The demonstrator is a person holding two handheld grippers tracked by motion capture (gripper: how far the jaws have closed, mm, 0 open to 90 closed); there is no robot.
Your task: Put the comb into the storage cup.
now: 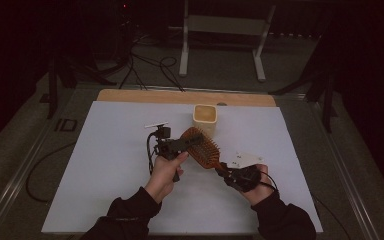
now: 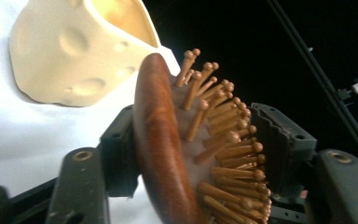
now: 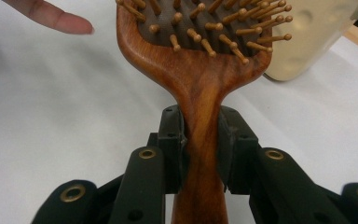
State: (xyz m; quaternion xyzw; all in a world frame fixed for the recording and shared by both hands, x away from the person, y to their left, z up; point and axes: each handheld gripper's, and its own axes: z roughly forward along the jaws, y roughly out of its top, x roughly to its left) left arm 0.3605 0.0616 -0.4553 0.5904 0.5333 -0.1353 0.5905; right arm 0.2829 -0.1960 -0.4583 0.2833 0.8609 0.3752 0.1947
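A wooden brush [image 1: 201,146] hangs above the white worktop [image 1: 105,150], held at both ends. The right tongs [image 1: 223,172] are clamped on its handle: in the right gripper view the two black jaws press the narrow neck of the handle from either side, just below where it widens into the head, and the bristle side faces the camera. The left tongs [image 1: 184,142] are clamped on the head: in the left gripper view one jaw lies against the smooth brown back and the other against the bristle tips, with the head seen edge-on between them.

From the high view the brush slants from the left tongs near the middle of the worktop down toward the right tongs, nearer the person. Its head end sits just in front of a cream cup [image 1: 205,116], which stands upright on the worktop; whether the two touch cannot be told. The cup [image 2: 81,51] shows shallow dimples in its wall and appears close behind the head in the left gripper view. In the right gripper view the cup [image 3: 307,42] stands beyond the brush [image 3: 200,60], at the upper right, and a fingertip [image 3: 56,18] of the left hand [image 1: 166,172] shows at the upper left.
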